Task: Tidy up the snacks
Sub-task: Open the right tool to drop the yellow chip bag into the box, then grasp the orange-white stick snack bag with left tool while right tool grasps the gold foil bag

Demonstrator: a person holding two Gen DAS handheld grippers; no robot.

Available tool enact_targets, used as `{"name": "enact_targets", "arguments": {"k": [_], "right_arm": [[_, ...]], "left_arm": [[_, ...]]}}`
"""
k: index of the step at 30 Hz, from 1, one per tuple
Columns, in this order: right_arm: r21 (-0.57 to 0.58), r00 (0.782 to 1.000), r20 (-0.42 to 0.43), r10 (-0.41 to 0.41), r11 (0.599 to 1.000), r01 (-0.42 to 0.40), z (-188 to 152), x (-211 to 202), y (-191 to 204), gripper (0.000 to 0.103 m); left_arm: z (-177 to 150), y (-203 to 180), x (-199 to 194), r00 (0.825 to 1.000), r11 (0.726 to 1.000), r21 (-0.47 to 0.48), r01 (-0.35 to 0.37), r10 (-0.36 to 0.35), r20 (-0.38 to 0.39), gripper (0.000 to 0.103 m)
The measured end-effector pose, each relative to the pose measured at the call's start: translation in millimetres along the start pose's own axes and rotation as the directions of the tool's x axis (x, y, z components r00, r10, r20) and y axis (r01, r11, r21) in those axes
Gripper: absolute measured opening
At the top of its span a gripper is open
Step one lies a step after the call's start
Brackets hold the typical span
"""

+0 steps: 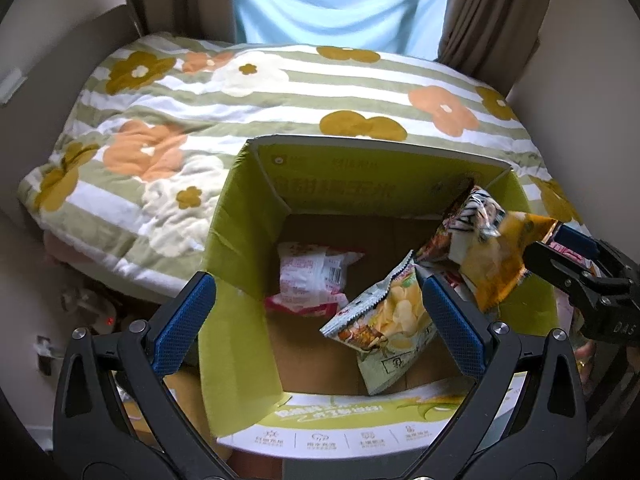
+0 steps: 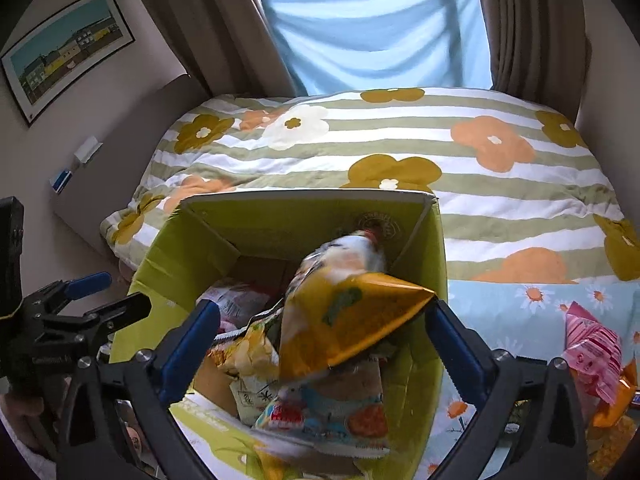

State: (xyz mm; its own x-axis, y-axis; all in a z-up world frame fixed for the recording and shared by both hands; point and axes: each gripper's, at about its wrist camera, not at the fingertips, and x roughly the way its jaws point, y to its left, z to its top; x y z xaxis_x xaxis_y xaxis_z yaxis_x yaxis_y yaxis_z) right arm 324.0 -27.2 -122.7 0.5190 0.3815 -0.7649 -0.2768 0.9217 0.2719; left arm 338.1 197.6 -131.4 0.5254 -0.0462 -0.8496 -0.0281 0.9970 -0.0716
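An open green cardboard box [image 1: 240, 240] [image 2: 436, 264] stands against the bed. On its floor lie a pink-and-white packet [image 1: 308, 276] and a crisps bag [image 1: 384, 312]. My left gripper [image 1: 318, 320] [image 2: 108, 294] hovers open over the box's near-left side, holding nothing. My right gripper [image 2: 324, 344] [image 1: 556, 246] is open wide above the box's right side. A yellow snack bag [image 2: 348, 320] [image 1: 496, 260] hangs blurred between its fingers, loose from the pads, with a striped packet [image 1: 476, 208] just beyond it. More packets [image 2: 320, 412] are piled below it in the box.
A bed with a striped floral quilt [image 1: 240, 100] fills the space behind the box. To the right, on a light-blue flowered sheet [image 2: 520, 320], lie more snacks, among them a pink packet [image 2: 592, 344]. Brown curtains and a wall picture [image 2: 68, 52] stand behind.
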Motion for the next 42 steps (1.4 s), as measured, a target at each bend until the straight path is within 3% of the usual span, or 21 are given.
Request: {"name": "enact_targets", "arguments": {"k": [12,20,28,33,42], "right_arm": [[0.011,0.997,0.070,-0.019,1.000,0.018,-13,-49,9,0.102],[0.076,0.982,0.145,-0.118,0.991,0.108,-39,-96,6,0.102],[0.149,0.946,0.205,-0.252,0.963,0.224,-82,-157,-16,0.102],[0.192,0.927,0.230,-0.296,0.948,0.255,-109,-194,-44,0.102],[0.195,0.925,0.222,-0.310,0.943,0.269,-168,-261,-104,0.102]], "left_arm": [[-15,-12,-39,0.998,0.999,0.049,0.021,-0.024,0.060,0.103],[-24,-38,-59,0.991,0.986,0.138,0.093,-0.105,0.088,0.103],[-34,-103,-77,0.974,0.950,0.263,0.170,-0.203,0.103,0.103],[-49,-154,-93,0.965,0.930,0.315,0.190,-0.236,0.113,0.103],[-108,-245,-115,0.968,0.929,0.308,0.206,-0.240,0.076,0.103]]}}
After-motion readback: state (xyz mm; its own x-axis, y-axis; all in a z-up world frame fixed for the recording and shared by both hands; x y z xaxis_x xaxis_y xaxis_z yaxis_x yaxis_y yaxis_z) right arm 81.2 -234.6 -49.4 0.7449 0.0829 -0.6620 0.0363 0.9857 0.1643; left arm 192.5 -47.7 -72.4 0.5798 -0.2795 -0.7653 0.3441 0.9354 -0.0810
